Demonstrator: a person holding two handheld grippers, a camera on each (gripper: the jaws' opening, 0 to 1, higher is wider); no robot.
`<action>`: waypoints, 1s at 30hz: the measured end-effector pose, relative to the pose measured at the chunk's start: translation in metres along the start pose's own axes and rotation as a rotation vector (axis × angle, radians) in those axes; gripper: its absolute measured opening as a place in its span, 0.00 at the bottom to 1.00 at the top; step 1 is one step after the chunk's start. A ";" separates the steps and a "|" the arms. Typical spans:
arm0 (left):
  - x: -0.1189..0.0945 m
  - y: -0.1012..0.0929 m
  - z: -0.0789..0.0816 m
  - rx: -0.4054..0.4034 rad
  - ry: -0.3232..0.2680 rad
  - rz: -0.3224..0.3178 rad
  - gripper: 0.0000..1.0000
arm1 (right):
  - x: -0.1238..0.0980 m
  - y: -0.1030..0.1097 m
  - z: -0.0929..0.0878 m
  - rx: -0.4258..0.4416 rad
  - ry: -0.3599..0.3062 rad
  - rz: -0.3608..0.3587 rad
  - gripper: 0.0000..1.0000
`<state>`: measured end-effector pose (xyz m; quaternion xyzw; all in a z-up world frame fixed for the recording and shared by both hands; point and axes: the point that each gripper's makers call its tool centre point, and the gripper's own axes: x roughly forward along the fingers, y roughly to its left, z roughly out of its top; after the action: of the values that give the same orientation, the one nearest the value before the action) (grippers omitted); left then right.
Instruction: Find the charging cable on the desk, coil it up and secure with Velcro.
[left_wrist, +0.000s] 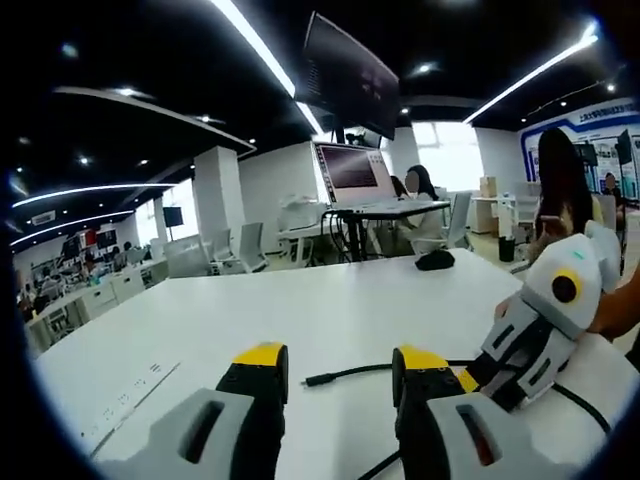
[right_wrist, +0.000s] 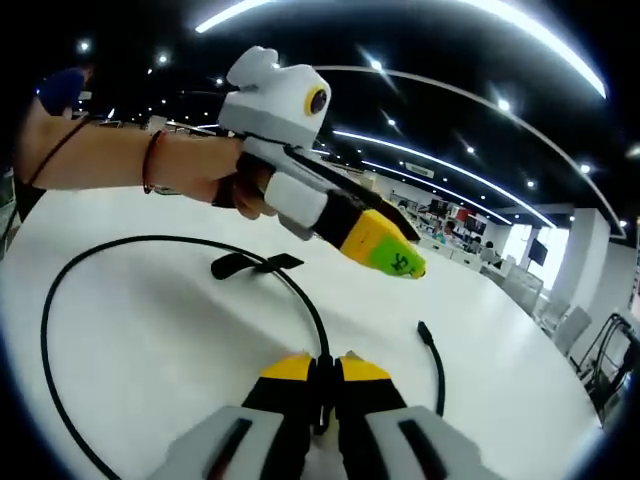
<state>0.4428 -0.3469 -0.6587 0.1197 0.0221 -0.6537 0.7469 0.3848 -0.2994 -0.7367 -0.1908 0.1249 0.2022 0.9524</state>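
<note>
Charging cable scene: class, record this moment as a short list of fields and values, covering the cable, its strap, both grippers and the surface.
Surface: white desk
Cable: black charging cable, lying in one wide loop on the desk
Free end: plug resting on the desk, outside the loop
Velcro strap: on the cable, at the far side of the loop
Right gripper: shut on the cable
Left gripper: open, above the desk, holding nothing
Coiling: not yet tight or secured

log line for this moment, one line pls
stage: coiling | right gripper: shut on cable | left gripper: open, over plug end | velcro strap: loose on cable | desk
</note>
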 end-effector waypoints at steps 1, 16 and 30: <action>0.004 0.002 -0.002 -0.007 0.001 -0.006 0.42 | 0.000 -0.001 0.000 0.000 0.000 0.000 0.10; 0.029 0.005 -0.022 0.012 0.059 -0.065 0.42 | 0.006 -0.007 -0.001 0.002 0.000 0.001 0.10; 0.048 0.019 -0.034 0.033 0.127 -0.122 0.46 | 0.007 -0.009 0.000 0.011 -0.002 0.002 0.10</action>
<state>0.4726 -0.3841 -0.6978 0.1715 0.0659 -0.6895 0.7006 0.3954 -0.3048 -0.7365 -0.1853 0.1252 0.2026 0.9534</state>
